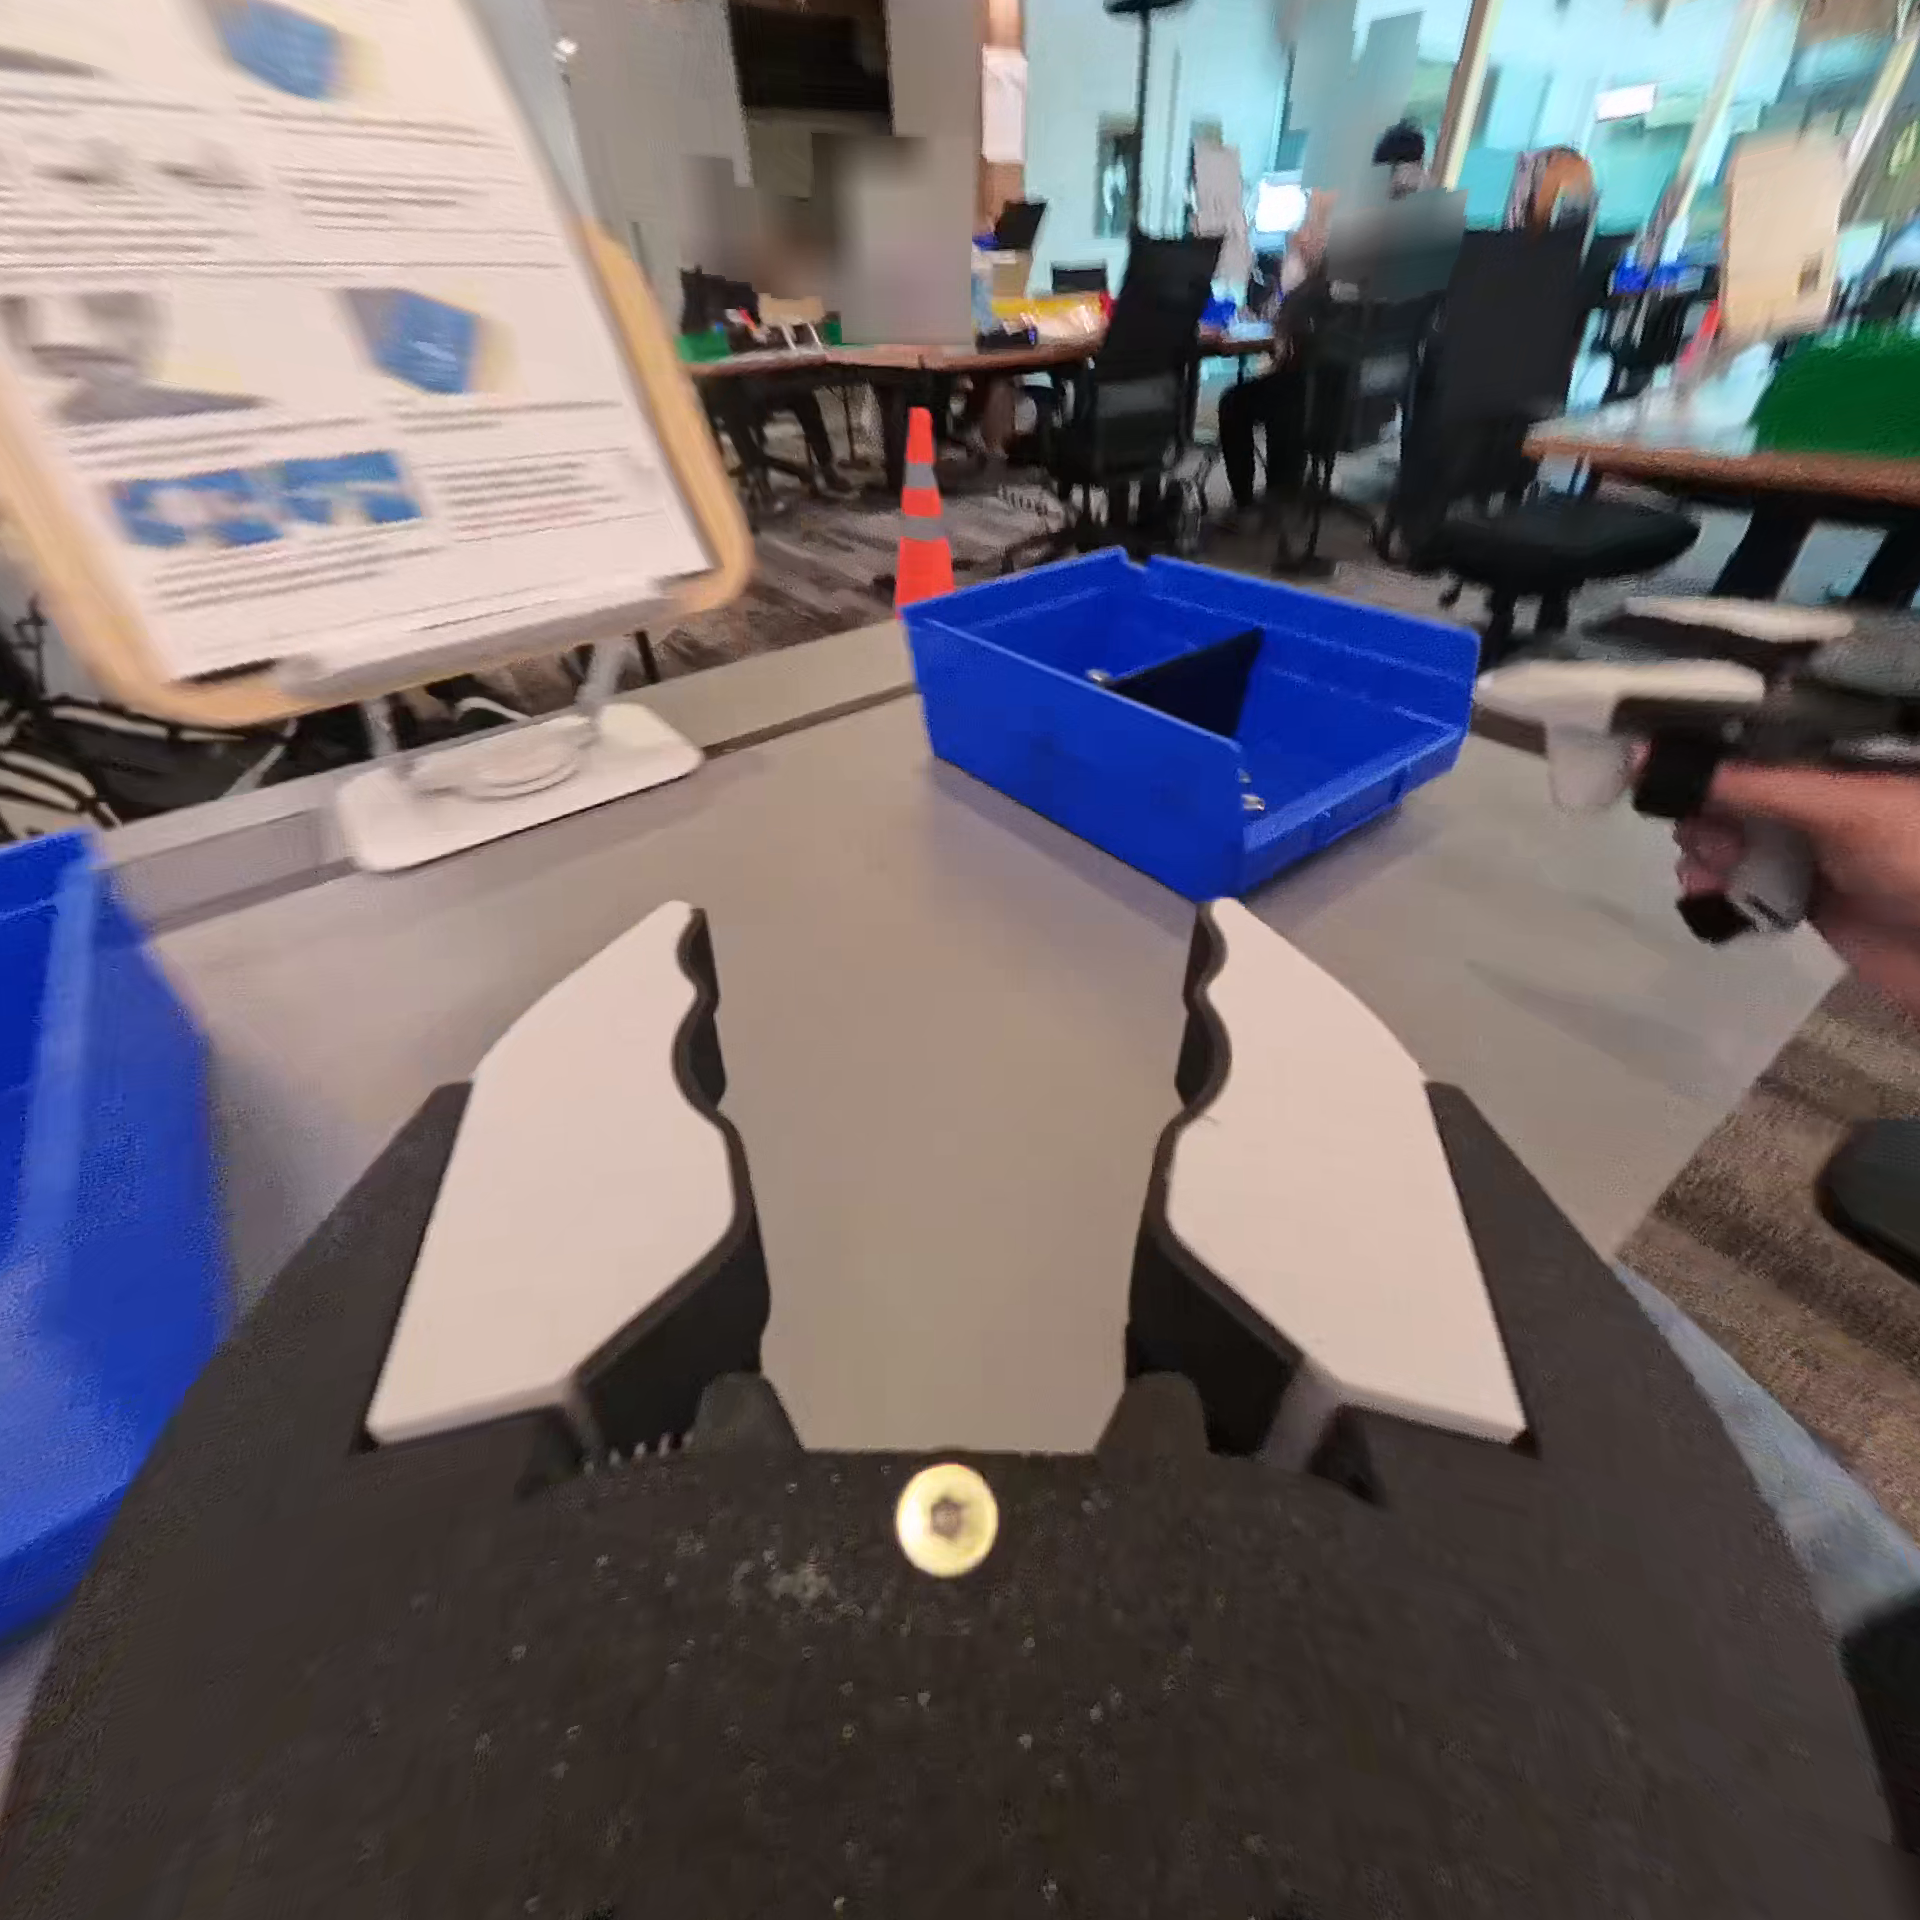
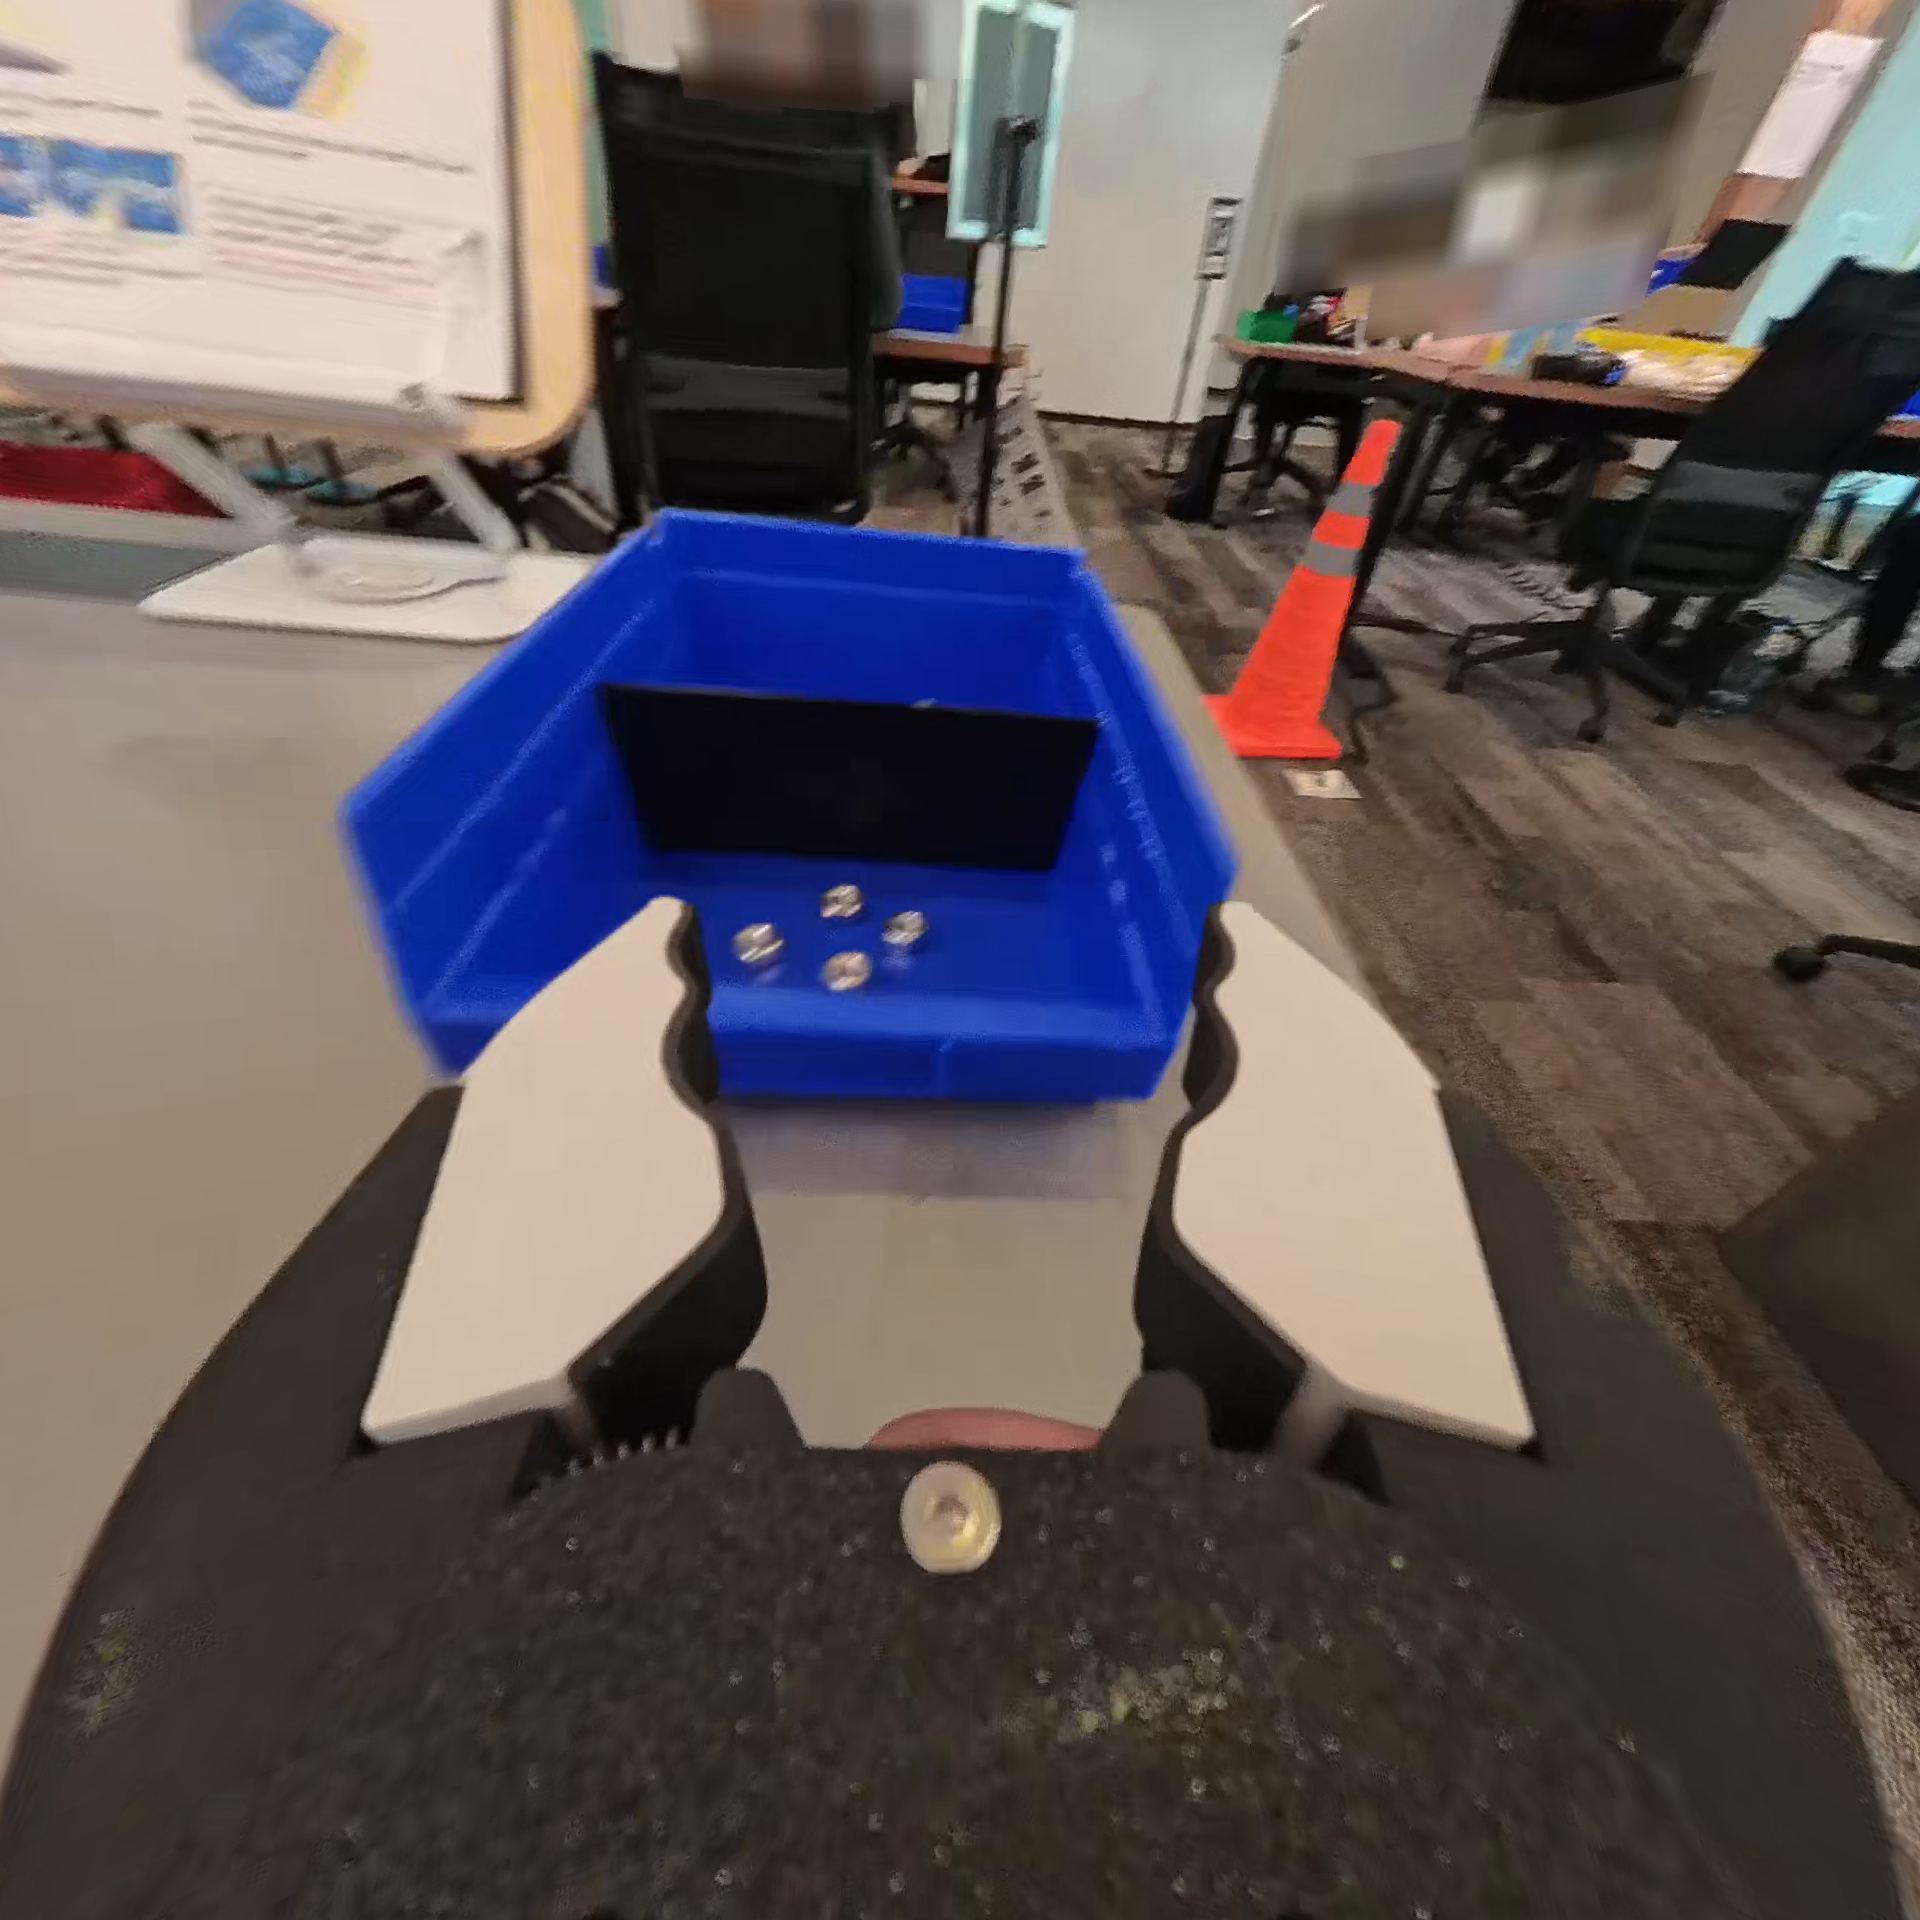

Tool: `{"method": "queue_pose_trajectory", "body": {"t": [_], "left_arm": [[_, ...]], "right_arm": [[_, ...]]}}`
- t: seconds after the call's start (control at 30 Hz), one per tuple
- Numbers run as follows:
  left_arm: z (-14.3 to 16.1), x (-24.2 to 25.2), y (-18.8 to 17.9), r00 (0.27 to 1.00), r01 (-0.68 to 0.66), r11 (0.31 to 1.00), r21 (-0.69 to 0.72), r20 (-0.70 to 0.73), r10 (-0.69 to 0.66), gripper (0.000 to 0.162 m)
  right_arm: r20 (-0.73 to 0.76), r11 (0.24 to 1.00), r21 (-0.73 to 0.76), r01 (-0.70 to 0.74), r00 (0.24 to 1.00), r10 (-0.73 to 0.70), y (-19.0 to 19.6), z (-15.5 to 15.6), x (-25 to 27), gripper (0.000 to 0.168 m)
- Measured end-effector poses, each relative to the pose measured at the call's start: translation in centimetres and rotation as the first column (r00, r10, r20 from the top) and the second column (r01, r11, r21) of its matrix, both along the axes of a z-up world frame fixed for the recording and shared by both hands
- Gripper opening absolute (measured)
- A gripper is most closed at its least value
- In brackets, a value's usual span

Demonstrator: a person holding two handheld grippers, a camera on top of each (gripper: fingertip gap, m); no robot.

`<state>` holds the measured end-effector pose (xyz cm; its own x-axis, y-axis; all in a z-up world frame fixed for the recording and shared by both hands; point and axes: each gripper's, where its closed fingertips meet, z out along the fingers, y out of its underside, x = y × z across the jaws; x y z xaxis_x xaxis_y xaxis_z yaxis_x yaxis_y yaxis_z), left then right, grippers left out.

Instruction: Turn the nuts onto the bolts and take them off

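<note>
A blue bin (image 2: 488,831) with a black divider (image 2: 852,779) stands on the grey table. Several silver nuts (image 2: 844,940) lie on its floor in the near compartment. My right gripper (image 2: 945,935) is open and empty, just in front of the bin's low front wall, pointing at the nuts. The same bin (image 1: 1091,717) shows in the left wrist view at the far right of the table. My left gripper (image 1: 951,935) is open and empty above bare table. The right gripper (image 1: 1621,717), held by a hand, shows at the right edge there. No bolts are clearly visible.
A second blue bin (image 1: 94,1195) sits close at the left. A sheet stand (image 1: 312,312) with a white base (image 1: 520,779) stands at the back left of the table (image 1: 935,1143). An orange cone (image 2: 1309,623), office chairs and desks stand on the carpet beyond the table's edge.
</note>
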<state>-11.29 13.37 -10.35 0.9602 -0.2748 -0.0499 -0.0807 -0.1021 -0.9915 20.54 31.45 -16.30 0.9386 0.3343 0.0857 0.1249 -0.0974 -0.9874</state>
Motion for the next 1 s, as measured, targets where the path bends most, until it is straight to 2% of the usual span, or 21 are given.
{"method": "queue_pose_trajectory", "body": {"t": [0.1, 0.17, 0.27, 0.4, 0.43, 0.47, 0.5, 0.53, 0.57, 0.6, 0.77, 0.87, 1.0], "left_arm": [[-3.5, 9.0, 6.8, 0.992, 0.049, 0.995, -0.092, -0.112, -0.059, 0.082], [-5.9, 12.8, 11.3, 0.993, 0.02, 0.989, -0.149, -0.112, -0.037, 0.08], [-8.6, 15.5, 16.7, 0.995, -0.052, 0.976, -0.212, -0.096, 0.033, 0.082], [-11.9, 16.1, 21.1, 0.986, -0.153, 0.94, -0.304, -0.113, 0.124, 0.081], [-12.4, 16.1, 21.9, 0.985, -0.169, 0.931, -0.323, -0.101, 0.143, 0.08], [-13.0, 16.5, 22.4, 0.988, -0.152, 0.922, -0.355, -0.071, 0.136, 0.075], [-13.3, 17.3, 22.6, 0.994, -0.107, 0.913, -0.395, -0.014, 0.111, 0.061], [-13.3, 18.0, 22.7, 0.996, -0.065, 0.903, -0.425, 0.031, 0.087, 0.039], [-13.2, 17.9, 23.0, 0.993, -0.081, 0.899, -0.431, 0.041, 0.109, 0.034], [-13.1, 17.7, 23.2, 0.99, -0.1, 0.894, -0.436, 0.043, 0.131, 0.03], [-12.7, 15.7, 23.6, 0.973, -0.209, 0.883, -0.421, -0.001, 0.229, 0.011], [-11.9, 14.2, 22.6, 0.963, -0.245, 0.886, -0.393, 0.006, 0.269, 0.005], [-10.9, 11.1, 20.4, 0.958, -0.253, 0.889, -0.381, 0.031, 0.286, 0.003]], "right_arm": [[-0.032, 0.997, -0.05, 0.061, 0.998, -0.063, 4.8, 0.0, 2.6, 0.093], [-0.137, 0.99, -0.136, 0.041, 0.989, -0.06, 6.9, -0.9, 3.3, 0.094], [-0.23, 0.981, -0.194, -0.006, 0.972, -0.039, 8.5, -2.3, 3.4, 0.09], [-0.134, 0.934, -0.354, 0.054, 0.985, -0.107, 10.5, -6.4, 4.3, 0.088], [-0.174, 0.926, -0.377, 0.011, 0.981, -0.082, 10.8, -7.0, 3.8, 0.094], [-0.253, 0.927, -0.373, -0.045, 0.966, -0.055, 11.0, -6.8, 3.2, 0.079], [-0.306, 0.928, -0.362, -0.086, 0.952, -0.031, 11.2, -6.5, 2.8, 0.053], [-0.329, 0.931, -0.347, -0.113, 0.944, -0.008, 11.3, -6.2, 2.6, 0.03], [-0.331, 0.933, -0.34, -0.119, 0.944, -0.001, 11.4, -6.1, 2.4, 0.013], [-0.313, 0.934, -0.343, -0.097, 0.95, -0.017, 11.4, -6.3, 2.5, 0.008], [-0.106, 0.943, -0.327, 0.067, 0.989, -0.107, 9.7, -6.2, 2.2, 0.003], [-0.08, 0.939, -0.327, 0.105, 0.987, -0.138, 7.9, -5.4, 1.1, 0.003], [-0.101, 0.949, -0.304, 0.083, 0.988, -0.118, 5.4, -3.5, -2.0, 0.004]]}}
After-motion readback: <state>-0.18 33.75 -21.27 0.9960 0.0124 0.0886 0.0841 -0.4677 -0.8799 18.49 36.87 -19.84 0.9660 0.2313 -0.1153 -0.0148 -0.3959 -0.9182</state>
